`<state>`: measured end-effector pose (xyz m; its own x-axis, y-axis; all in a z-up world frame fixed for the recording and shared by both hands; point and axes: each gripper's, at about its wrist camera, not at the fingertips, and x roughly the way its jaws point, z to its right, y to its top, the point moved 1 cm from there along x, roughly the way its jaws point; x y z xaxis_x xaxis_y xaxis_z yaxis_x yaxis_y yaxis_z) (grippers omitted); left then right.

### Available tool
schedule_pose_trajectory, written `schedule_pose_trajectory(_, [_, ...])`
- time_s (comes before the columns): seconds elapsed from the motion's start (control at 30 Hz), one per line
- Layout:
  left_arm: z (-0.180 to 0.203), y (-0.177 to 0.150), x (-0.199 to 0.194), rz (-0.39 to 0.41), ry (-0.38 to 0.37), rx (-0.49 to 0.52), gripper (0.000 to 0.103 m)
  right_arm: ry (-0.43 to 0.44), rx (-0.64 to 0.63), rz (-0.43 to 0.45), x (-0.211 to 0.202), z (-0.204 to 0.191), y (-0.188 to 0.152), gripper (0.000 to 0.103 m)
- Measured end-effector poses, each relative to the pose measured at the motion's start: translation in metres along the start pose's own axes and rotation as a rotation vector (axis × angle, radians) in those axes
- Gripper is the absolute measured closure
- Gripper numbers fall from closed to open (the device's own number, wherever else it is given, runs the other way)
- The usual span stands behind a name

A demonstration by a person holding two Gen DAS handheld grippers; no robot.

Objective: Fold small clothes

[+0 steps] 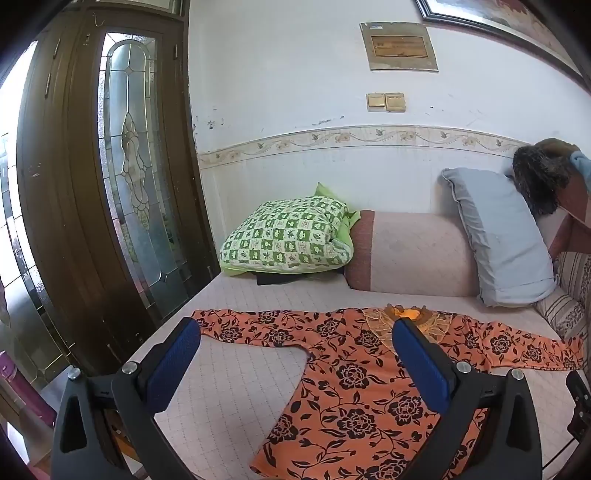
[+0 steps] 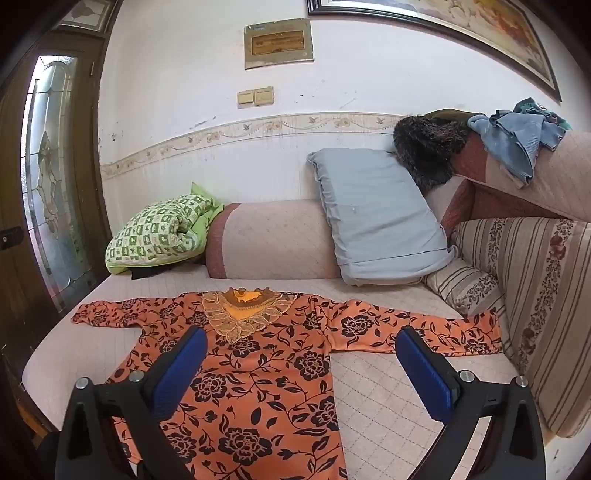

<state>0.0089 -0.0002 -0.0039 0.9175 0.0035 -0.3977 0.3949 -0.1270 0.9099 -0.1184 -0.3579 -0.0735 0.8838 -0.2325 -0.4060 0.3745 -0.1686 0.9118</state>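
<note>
an orange top point(image 2: 255, 373) with a black flower print lies flat and face up on the sofa seat point(image 2: 388, 391), a pale quilted cover. its neck, with a lace collar point(image 2: 240, 314), points toward the back wall, and both long sleeves are spread out sideways: one toward the door point(image 1: 122, 177), the other toward a striped cushion point(image 2: 532, 295) at the far end. the hem runs out of view at the bottom edge.

the left tongs point(image 1: 295, 339) stand wide apart with nothing between the blue pads point(image 1: 177, 358), tipped a little downward over the top's left half; one pad shows over the bare seat under the sleeve, the other over the chest near the collar. whether they touch the cloth cannot be told.

the right tongs point(image 2: 301, 347) are also wide apart and empty, angled slightly down over the right half, one pad over the chest and the other over the seat below the right sleeve.

behind the top, against the sofa back, sit a green checked pillow point(image 2: 159, 232) and a grey pillow point(image 2: 373, 218) leaning upright. a dark furry thing point(image 2: 424, 151) and a crumpled blue cloth point(image 2: 517, 136) rest on top of the sofa back. a framed picture point(image 2: 443, 26) hangs on the white wall.
</note>
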Motion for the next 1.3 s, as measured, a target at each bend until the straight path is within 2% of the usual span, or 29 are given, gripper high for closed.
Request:
schedule_pose_trajectory(0.17, [0.001, -0.001, -0.002, 0.003, -0.001, -0.001, 0.0, -0.001, 0.011, 0.012, 0.003, 0.001, -0.006, 0.0])
schedule_pose_trajectory(0.2, [0.001, -0.001, -0.002, 0.003, -0.001, -0.002, 0.0, -0.007, 0.009, 0.009, -0.002, -0.003, 0.003, 0.0])
schedule_pose_trajectory(0.53, [0.018, -0.013, 0.0, -0.019, -0.023, 0.001, 0.0, -0.013, 0.011, -0.008, -0.003, -0.007, 0.004, 0.0])
schedule_pose_trajectory(0.77, [0.014, -0.012, -0.002, -0.018, -0.057, 0.011, 0.0, -0.007, 0.022, -0.006, -0.007, -0.009, 0.005, 0.0])
schedule_pose_trajectory(1.3, [0.015, -0.013, -0.004, -0.01, -0.068, 0.011, 0.0, 0.008, 0.054, -0.017, -0.015, -0.015, 0.008, 0.0])
